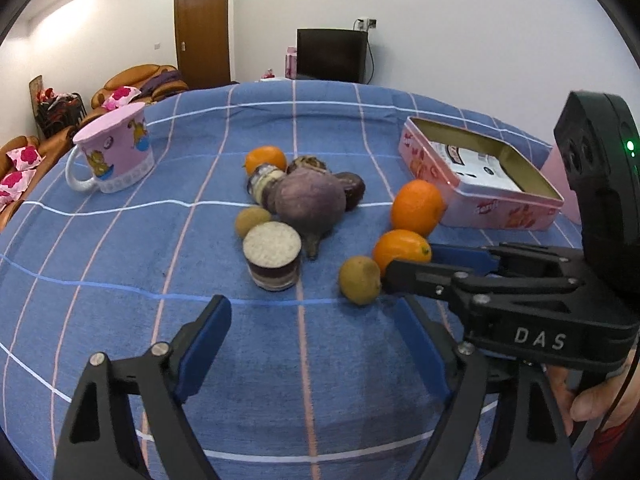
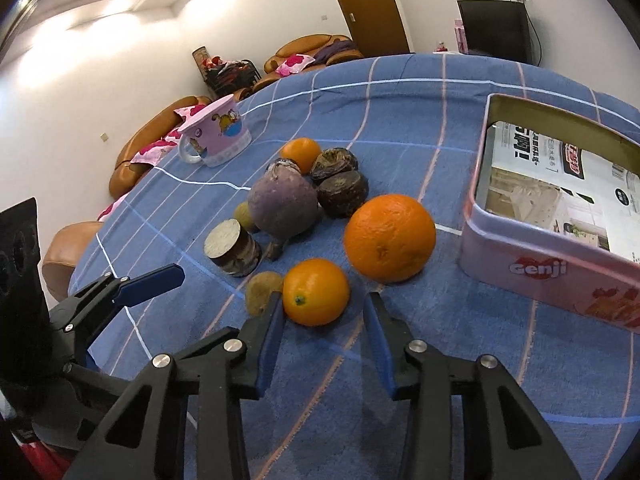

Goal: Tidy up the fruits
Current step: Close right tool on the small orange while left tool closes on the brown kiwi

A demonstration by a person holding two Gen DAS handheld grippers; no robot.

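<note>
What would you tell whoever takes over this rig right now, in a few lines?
Right gripper: open, fingers on either side of the small orange, not closed on it.
Left gripper: open, holding nothing, low over the blue cloth.
Fruit: large orange sits by the pink tin; the rest cluster around the purple beet-like root.
Done: nothing; the tin holds only a printed sheet.
Left: probably moving the fruit into the tin, starting with the small orange.
</note>
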